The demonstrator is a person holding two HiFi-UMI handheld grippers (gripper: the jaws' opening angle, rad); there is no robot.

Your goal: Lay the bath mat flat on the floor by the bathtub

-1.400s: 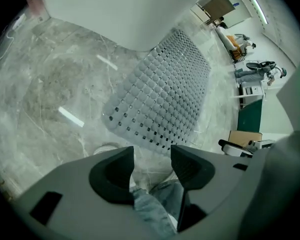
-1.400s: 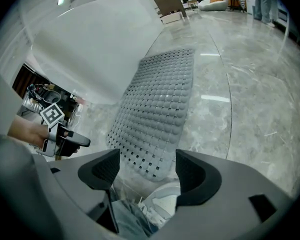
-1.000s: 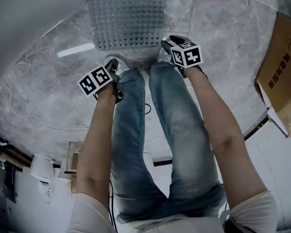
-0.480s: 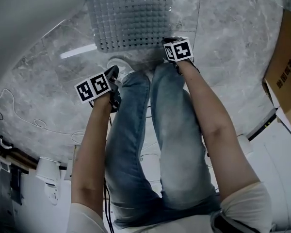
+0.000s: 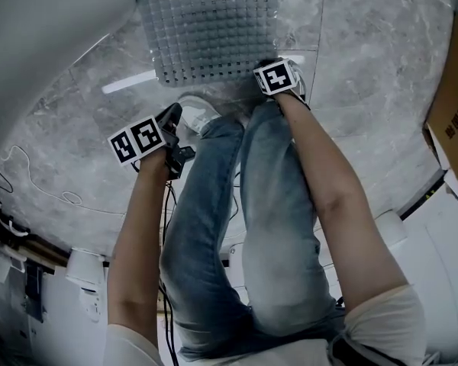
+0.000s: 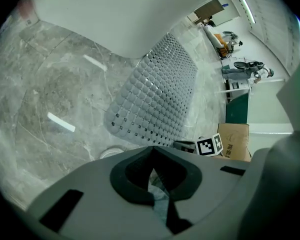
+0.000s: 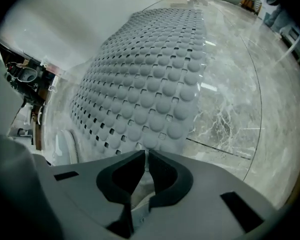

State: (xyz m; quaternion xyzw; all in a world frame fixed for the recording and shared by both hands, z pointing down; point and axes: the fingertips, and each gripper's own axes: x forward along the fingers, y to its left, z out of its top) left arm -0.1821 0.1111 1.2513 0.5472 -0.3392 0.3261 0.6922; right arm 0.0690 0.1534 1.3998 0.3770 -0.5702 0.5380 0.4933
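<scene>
The grey bath mat (image 5: 206, 21) with its grid of bumps and holes lies flat on the marble floor beside the white bathtub (image 5: 46, 36). It fills the middle of the left gripper view (image 6: 155, 99) and the right gripper view (image 7: 150, 74). My left gripper (image 5: 174, 114) hovers a short way back from the mat's near left corner, jaws shut (image 6: 151, 153) with nothing in them. At the mat's near right corner is my right gripper (image 5: 271, 67). Its jaws are drawn together (image 7: 146, 154), and only floor shows in the thin slit between them.
The person's legs in jeans (image 5: 252, 204) and a white shoe (image 5: 198, 111) stand just behind the mat. A cardboard box (image 5: 454, 90) sits at the right. Thin cables (image 5: 30, 174) trail over the floor at the left, near white fittings (image 5: 80, 273).
The left gripper has drifted a little left and back from the mat's edge. The right gripper stays at the near right corner. The mat lies as before.
</scene>
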